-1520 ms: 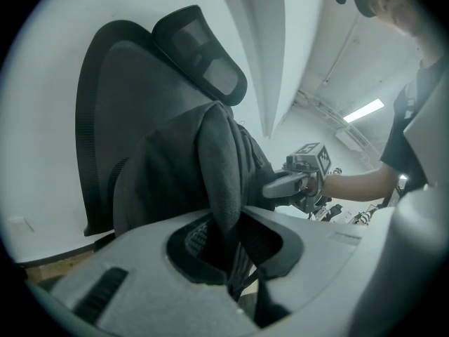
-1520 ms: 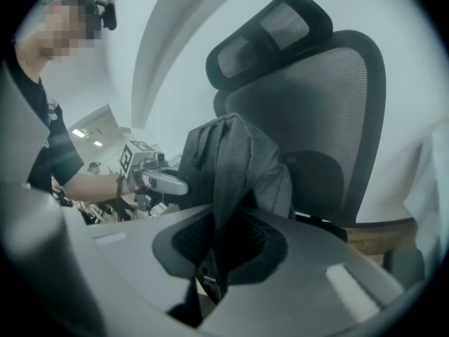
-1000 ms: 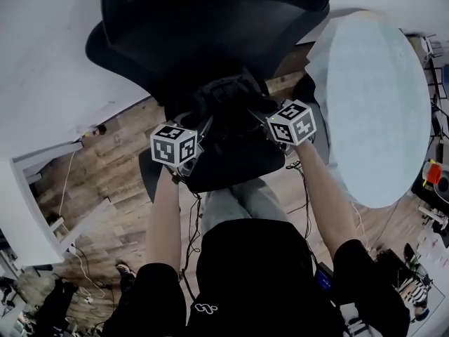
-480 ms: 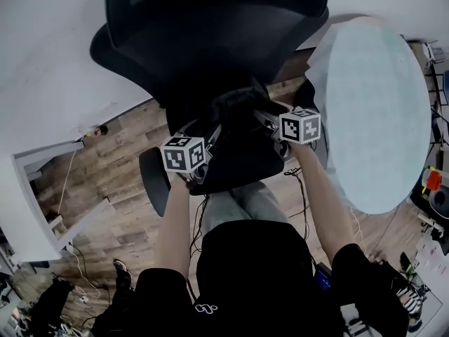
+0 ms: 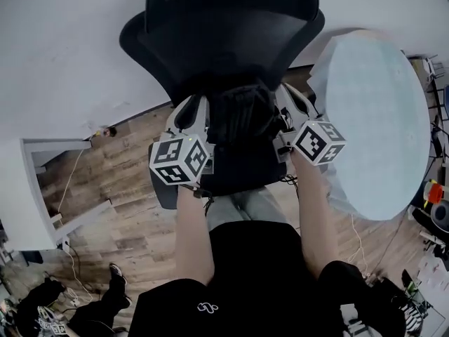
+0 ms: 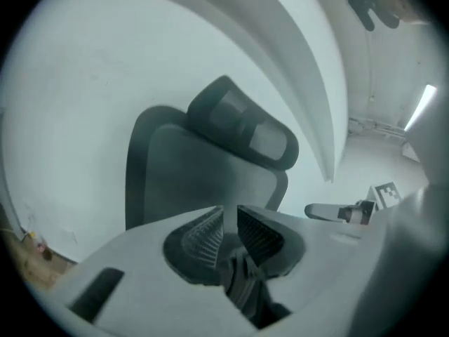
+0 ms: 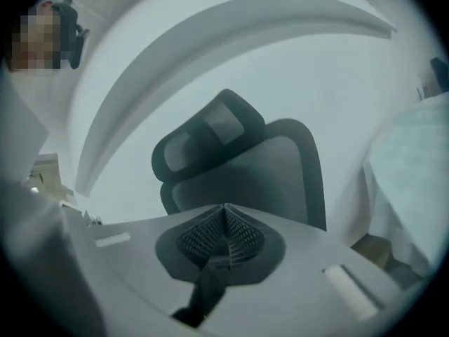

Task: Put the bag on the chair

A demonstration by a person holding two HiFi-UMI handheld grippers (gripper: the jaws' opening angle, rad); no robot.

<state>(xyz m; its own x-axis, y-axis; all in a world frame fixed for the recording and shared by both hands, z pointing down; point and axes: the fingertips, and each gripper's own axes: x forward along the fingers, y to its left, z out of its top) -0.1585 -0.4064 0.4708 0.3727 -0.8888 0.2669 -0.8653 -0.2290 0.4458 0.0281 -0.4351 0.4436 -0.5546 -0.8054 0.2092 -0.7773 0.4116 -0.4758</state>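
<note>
A black office chair (image 5: pixel 224 34) stands in front of me, its seat (image 5: pixel 238 177) below the grippers. The black bag (image 5: pixel 242 114) is over the seat, close to the backrest, between both grippers; whether it rests on the seat I cannot tell. My left gripper (image 5: pixel 191 111) is at the bag's left, jaws closing, with a dark strap (image 6: pixel 242 286) between its pads. My right gripper (image 5: pixel 291 104) is at the bag's right, shut on another dark strap (image 7: pixel 207 286). The chair's backrest (image 6: pixel 203 167) and headrest (image 7: pixel 210 135) fill both gripper views.
A round white table (image 5: pixel 379 118) stands close on the right of the chair. A white wall rises behind the chair, and a white ledge (image 5: pixel 49 153) juts out at the left. Wood floor (image 5: pixel 119 181) with cables lies below. A person stands far off (image 7: pixel 66 20).
Both grippers and the bag have moved forward over the seat toward the backrest, and the grippers have spread a little further apart. The chair now fills more of the head view.
</note>
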